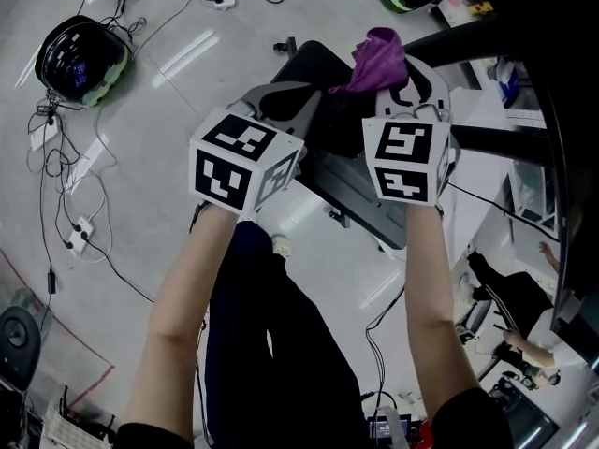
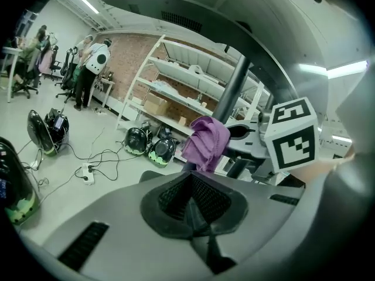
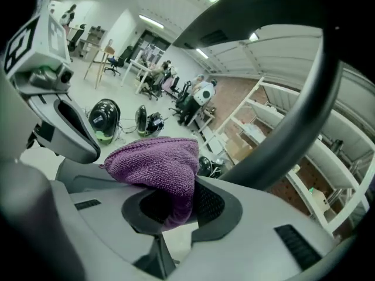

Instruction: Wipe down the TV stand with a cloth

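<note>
While both arms (image 1: 178, 316) extend forward, right gripper (image 3: 176, 206) pinches the cloth (image 3: 155, 163).

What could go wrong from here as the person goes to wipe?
1. The right gripper pinches only a fold of the purple cloth; most bunches loose outside the jaws, so it may slip out under rubbing.
2. The left gripper, shut and empty, sits close beside the right one; they might knock together.
3. A power strip and cables lie on the floor near the person: a possible trip hazard.
</note>
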Tool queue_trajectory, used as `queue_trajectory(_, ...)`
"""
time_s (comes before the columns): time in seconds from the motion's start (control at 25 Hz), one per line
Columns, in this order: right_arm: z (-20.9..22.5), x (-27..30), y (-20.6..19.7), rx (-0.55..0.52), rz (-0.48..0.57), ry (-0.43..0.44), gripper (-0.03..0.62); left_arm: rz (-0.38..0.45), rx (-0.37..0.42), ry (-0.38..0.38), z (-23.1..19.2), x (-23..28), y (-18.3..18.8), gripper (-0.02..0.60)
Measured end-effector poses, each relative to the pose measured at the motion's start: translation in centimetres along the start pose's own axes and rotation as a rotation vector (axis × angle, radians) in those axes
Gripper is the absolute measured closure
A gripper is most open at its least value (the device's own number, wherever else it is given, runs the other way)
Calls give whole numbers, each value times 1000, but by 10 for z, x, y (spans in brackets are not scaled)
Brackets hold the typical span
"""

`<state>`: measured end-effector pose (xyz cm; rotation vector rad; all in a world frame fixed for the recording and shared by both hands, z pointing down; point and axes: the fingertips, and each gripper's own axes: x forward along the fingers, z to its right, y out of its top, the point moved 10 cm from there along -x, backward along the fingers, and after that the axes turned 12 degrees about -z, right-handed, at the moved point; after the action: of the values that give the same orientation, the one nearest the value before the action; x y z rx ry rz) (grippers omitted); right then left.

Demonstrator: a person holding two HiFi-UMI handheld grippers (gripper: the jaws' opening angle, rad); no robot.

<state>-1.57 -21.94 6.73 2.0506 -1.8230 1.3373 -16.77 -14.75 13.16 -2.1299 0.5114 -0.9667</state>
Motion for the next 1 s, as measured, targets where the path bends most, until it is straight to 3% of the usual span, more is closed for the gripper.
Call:
queue_trajectory(0.32,22,-67,-26,86,120,-108,507,43,43,-18,38,3,5,575)
queue_trajectory(0.48,41,-92,-42,122,163,-225,507,54,50,-86,66,8,11,575)
queue_trajectory(0.68,64,-116,-51,195,223,-354,507,57,99,-109,93,7,21,575)
queue_trajectory(1.0,97,-120,-38,331,298,-417,505,86,128,-132,108,3,44,575)
